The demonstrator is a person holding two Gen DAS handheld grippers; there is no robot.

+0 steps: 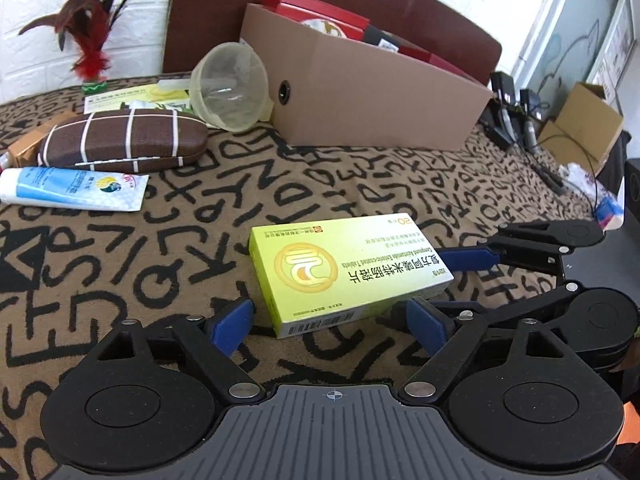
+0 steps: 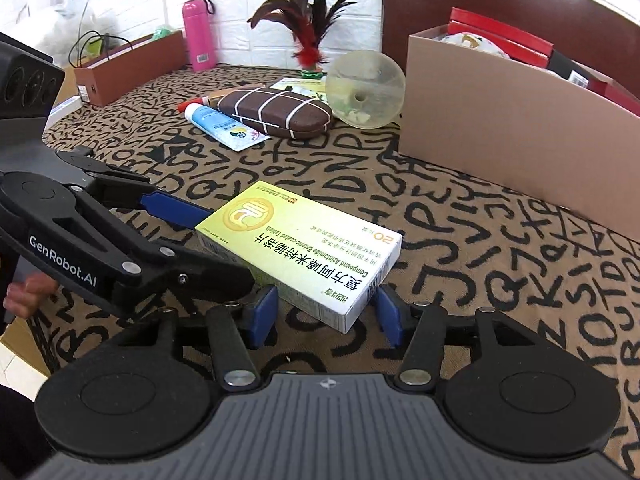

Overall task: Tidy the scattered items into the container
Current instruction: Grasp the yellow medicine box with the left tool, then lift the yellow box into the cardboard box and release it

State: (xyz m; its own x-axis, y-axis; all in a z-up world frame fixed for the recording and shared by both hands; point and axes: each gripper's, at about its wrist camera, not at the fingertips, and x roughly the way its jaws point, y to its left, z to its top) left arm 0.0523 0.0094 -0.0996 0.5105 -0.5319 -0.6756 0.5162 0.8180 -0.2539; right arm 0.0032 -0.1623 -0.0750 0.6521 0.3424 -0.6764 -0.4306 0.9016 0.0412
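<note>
A yellow-green medicine box (image 1: 344, 272) (image 2: 304, 252) lies flat on the patterned cloth. My left gripper (image 1: 330, 322) is open, its blue pads on either side of the box's near end, not clamped. My right gripper (image 2: 326, 314) is open too, with its pads flanking the box's other near end. Each gripper shows in the other's view: the right one (image 1: 532, 248) beside the box, the left one (image 2: 132, 216) at the left. The cardboard box container (image 1: 372, 96) (image 2: 512, 132) stands behind, holding red boxes (image 1: 320, 8).
Scattered behind: a brown glasses case (image 1: 120, 142) (image 2: 276, 110), a blue-white tube (image 1: 72, 190) (image 2: 224, 126), a clear plastic cup (image 1: 230, 86) (image 2: 366, 88), a feather shuttlecock (image 1: 90, 56) (image 2: 310, 44). A pink bottle (image 2: 198, 34) and a brown box (image 2: 128, 66) stand far left.
</note>
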